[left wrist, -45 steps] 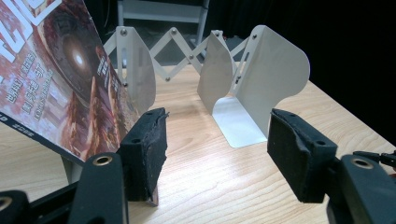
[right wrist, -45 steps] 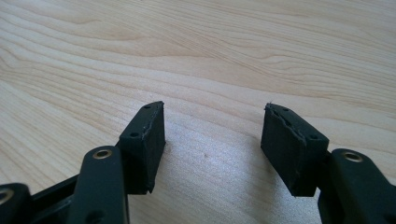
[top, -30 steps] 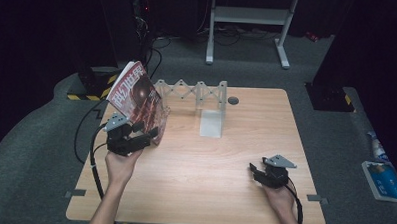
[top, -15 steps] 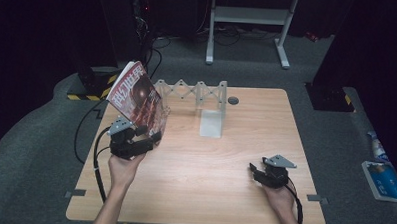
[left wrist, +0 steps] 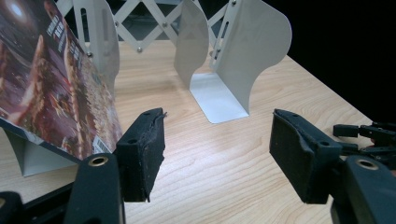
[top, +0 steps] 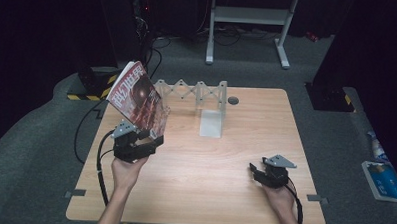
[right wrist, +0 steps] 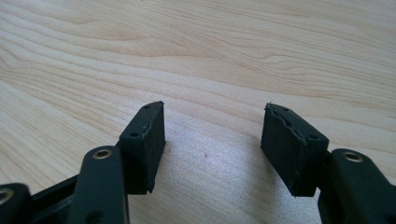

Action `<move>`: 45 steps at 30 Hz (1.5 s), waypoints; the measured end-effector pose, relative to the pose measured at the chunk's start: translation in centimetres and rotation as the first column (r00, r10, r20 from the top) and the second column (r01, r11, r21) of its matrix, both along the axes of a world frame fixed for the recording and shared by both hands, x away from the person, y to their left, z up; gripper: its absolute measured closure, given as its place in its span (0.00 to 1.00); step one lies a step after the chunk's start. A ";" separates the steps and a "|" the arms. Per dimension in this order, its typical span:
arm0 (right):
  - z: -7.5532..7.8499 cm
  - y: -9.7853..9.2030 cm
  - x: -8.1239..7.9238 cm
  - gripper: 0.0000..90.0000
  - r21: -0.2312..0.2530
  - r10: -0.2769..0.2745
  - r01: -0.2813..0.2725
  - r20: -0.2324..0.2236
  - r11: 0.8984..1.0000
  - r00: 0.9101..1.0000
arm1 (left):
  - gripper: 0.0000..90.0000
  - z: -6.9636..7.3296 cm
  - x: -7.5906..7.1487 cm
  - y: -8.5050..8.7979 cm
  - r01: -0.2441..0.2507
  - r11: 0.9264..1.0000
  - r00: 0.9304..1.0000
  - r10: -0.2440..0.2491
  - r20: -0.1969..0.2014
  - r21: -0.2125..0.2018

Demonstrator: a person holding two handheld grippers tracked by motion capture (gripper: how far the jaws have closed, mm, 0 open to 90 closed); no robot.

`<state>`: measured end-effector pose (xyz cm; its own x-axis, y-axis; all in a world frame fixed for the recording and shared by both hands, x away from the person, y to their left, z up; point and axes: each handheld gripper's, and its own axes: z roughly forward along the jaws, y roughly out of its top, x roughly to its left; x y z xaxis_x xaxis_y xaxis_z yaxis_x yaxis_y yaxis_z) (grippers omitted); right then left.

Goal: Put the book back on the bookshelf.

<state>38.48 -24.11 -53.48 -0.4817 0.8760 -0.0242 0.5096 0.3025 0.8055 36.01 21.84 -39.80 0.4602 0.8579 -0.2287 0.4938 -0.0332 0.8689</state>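
Left tool (top: 150, 143) standing spread, nothing between pads, sitting just in front of book (top: 139, 97). Book leaning tilted against folding rack (top: 197, 92) at table's (top: 225, 158) far left, lower edge propped on rack foot. Right tool (top: 257, 171) also spread, resting on bare table near right, well apart from book. Judging step: seating book upright in rack slot. Advising: be gripping lower corner squarely, be tipping book gently toward divider (left wrist: 252, 56), be steadying rack so it is not sliding.

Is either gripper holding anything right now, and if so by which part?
Nothing is held. The left gripper stands open just beside the leaning book, with bare table between its pads; the right gripper is open over the table.
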 end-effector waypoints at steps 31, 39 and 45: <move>0.0 0.0 0.0 0.44 0.000 0.000 0.000 0.000 1.000 1.000 | 0.40 -2.7 -0.5 -0.2 0.003 1.000 0.999 -0.002 -0.042 0.019; 0.0 0.0 0.0 0.44 0.001 0.000 0.000 0.000 1.000 1.000 | 0.40 -3.3 -0.5 -0.6 0.008 0.999 0.999 -0.006 -0.050 0.036; 0.0 0.0 0.0 0.44 0.000 0.000 0.000 0.000 1.000 1.000 | 0.40 -3.8 -0.6 -0.9 0.009 0.999 0.999 -0.007 -0.054 0.041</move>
<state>38.48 -24.10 -53.48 -0.4818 0.8759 -0.0247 0.5093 0.3029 0.8055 35.43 20.97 -43.59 0.4550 0.8635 -0.2178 0.5393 -0.0725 0.8390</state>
